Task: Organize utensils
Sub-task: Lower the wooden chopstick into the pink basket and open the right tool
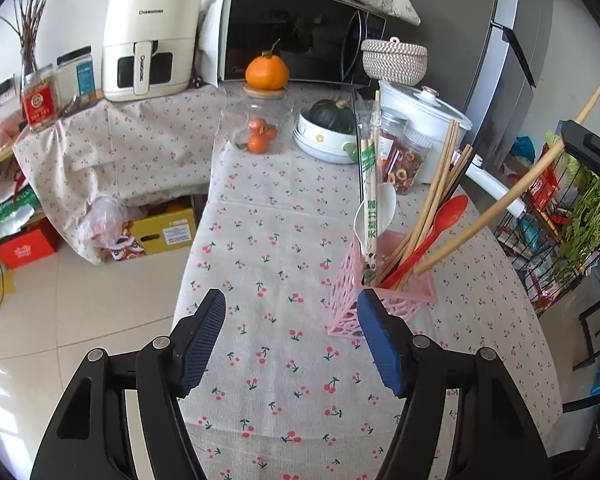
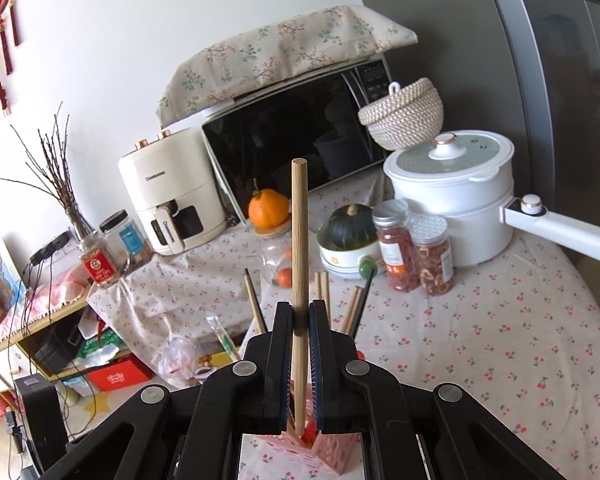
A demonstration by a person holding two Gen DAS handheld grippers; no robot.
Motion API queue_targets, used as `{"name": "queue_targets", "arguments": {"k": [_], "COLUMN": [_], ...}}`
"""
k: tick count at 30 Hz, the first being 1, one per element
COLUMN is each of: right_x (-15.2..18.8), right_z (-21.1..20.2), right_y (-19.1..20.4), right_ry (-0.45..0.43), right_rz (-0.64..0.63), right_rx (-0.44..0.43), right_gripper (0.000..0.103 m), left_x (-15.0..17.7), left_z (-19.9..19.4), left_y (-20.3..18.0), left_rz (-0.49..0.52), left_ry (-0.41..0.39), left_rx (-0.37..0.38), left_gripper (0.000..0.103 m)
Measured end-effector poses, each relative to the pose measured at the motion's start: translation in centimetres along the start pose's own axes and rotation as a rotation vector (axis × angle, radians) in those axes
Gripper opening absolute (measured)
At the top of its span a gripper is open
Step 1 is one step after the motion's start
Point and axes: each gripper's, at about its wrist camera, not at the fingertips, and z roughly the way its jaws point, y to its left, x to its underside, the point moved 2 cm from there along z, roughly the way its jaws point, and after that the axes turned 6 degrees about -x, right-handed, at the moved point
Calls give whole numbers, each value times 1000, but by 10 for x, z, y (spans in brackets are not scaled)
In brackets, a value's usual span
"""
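Observation:
A pink lattice utensil holder (image 1: 342, 308) stands on the cherry-print tablecloth (image 1: 268, 264). It holds wooden chopsticks (image 1: 440, 184), a red spoon (image 1: 446, 216), a white spoon (image 1: 382, 206) and a wrapped chopstick pair (image 1: 370, 200). My left gripper (image 1: 290, 298) is open just left of the holder, with only cloth between its fingers; its right pad is by the holder's near corner. My right gripper (image 2: 301, 308) is shut on a long wooden stick (image 2: 300, 232). The stick (image 1: 512, 196) slants, and its lower end is inside the holder (image 2: 334, 454).
Behind the holder stand two spice jars (image 1: 404, 160), a white pot (image 1: 424, 116) with a long handle (image 1: 494, 186), a bowl holding a dark squash (image 1: 324, 136) and a glass jar of oranges (image 1: 260, 120). A wire rack (image 1: 560, 240) is at the right. The table edge and floor lie left.

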Motion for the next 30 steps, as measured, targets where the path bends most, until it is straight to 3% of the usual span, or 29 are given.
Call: {"name": "queue_targets", "arguments": {"k": [10,17,22,25,30], "right_x": [15,31,26,20,15], "right_z": [67,99,77,50,6], "right_y": [14,14,18,17,11], "right_ry": [58,135,125,83,52], "right_rz": [-96,-75,-85,-96,-100], "right_rx": [75,45,43,57,157], "right_gripper": [6,11,53,72,87], "left_x": [7,4,4,4,9], "left_z": [12,11,-3,-15,-38], "left_y": [3,4,-2,-9,-23], "left_rz": [13,12,27,36,47], "left_ry": [94,110,95,80,65], "left_rx": [66,81,82,76,51], "left_gripper": [71,71,79,85,95]}}
